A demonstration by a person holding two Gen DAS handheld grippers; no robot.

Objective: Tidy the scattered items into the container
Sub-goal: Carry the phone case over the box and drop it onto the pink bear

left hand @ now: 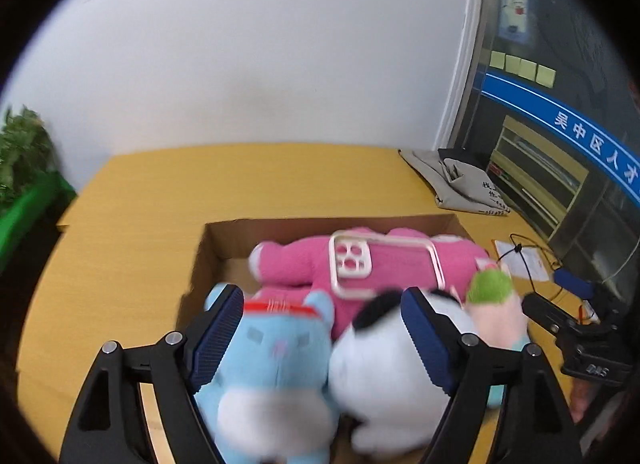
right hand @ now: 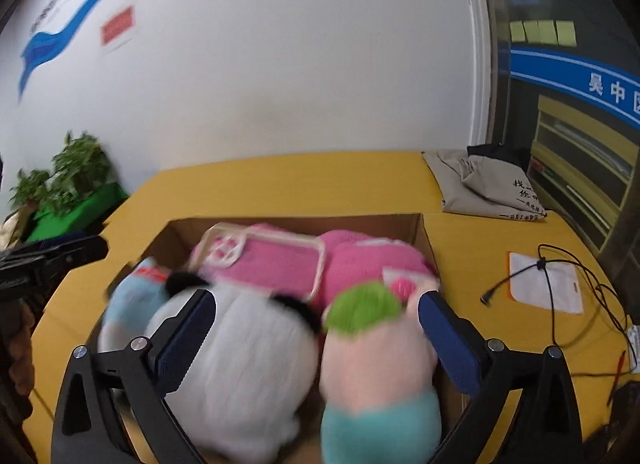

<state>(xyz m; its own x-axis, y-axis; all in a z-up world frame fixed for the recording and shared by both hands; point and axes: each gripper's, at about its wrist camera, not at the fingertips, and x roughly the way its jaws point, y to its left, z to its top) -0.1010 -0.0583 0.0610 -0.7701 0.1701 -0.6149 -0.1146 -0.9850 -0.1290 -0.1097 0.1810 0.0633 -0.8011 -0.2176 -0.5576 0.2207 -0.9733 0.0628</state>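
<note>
Both sets of jaws stood wide apart with nothing gripped: your left gripper (left hand: 322, 324) over the blue plush (left hand: 276, 368), your right gripper (right hand: 316, 324) over the panda plush (right hand: 244, 368). All the toys lay packed inside the cardboard box (right hand: 420, 232) on the yellow table (right hand: 280, 179).

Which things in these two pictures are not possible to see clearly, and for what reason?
- Blue plush, left wrist view: blurred; the bottom edge cuts off its lower part.
- White plush, right wrist view: blurred, face unreadable; the fingers of the right gripper cover its sides.
- Box floor, both views: hidden under the toys.
- Left gripper: fingers spread, but contact with the plush is unclear.
- Grey bag: its print is too small to read.
</note>
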